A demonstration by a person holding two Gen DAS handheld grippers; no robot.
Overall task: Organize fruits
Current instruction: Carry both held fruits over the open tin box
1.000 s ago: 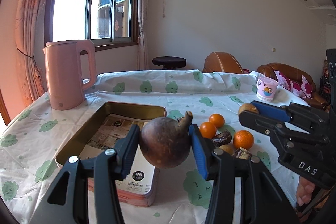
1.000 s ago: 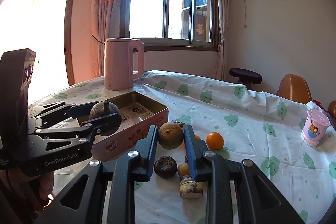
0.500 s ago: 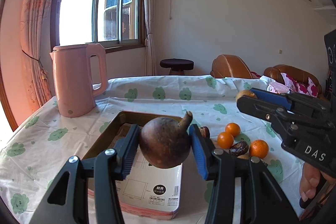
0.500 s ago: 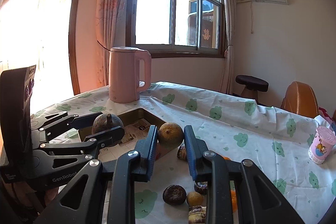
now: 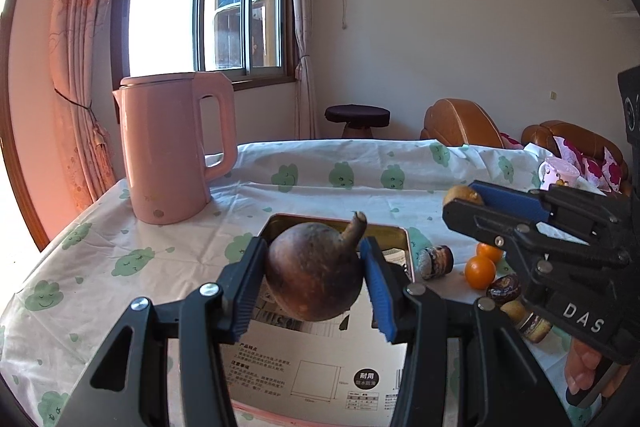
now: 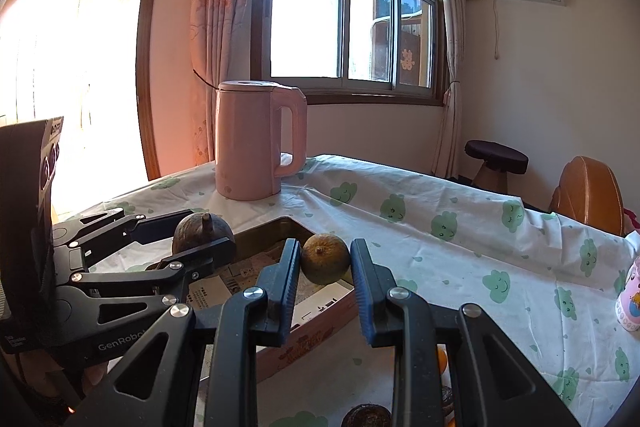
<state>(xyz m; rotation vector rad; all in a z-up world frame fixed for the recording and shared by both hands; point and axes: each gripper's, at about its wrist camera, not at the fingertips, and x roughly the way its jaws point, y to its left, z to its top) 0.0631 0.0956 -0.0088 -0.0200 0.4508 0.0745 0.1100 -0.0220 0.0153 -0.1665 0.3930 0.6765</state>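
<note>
While both of my tools hang over the tin, each one carries a fruit. My left gripper (image 5: pixel 316 281) has its jaws clamped on a large round brown fruit (image 5: pixel 314 275) with a stubby stem pointing up and to the right; it is held in the air above the open rectangular tin (image 5: pixel 394 233), whose floor is lined with printed paper. My right gripper (image 6: pixel 325 269) has its jaws closed tight on a smaller yellow-green fruit (image 6: pixel 325 263), also held above the tin, near its far corner. In the right wrist view the left tool sits just to the left of mine, the brown fruit between its black fingers.

Beside the tin on the right, loose on the surface, lie two small oranges (image 5: pixel 480 271), a dark wrinkled fruit (image 5: pixel 505 286), and a short round striped item (image 5: pixel 436 261) I cannot identify. A tall pink kettle (image 5: pixel 172 151) stands upright beyond the tin on the left, well apart from it. A white cloth with green cloud faces (image 5: pixel 344 175) covers the surface. A small pink printed cup (image 5: pixel 558 175) stands near the far right edge. Behind are a window with pink curtains, a dark stool, and brown leather seats. Part of a hand (image 5: pixel 586 373) shows under the right tool.
</note>
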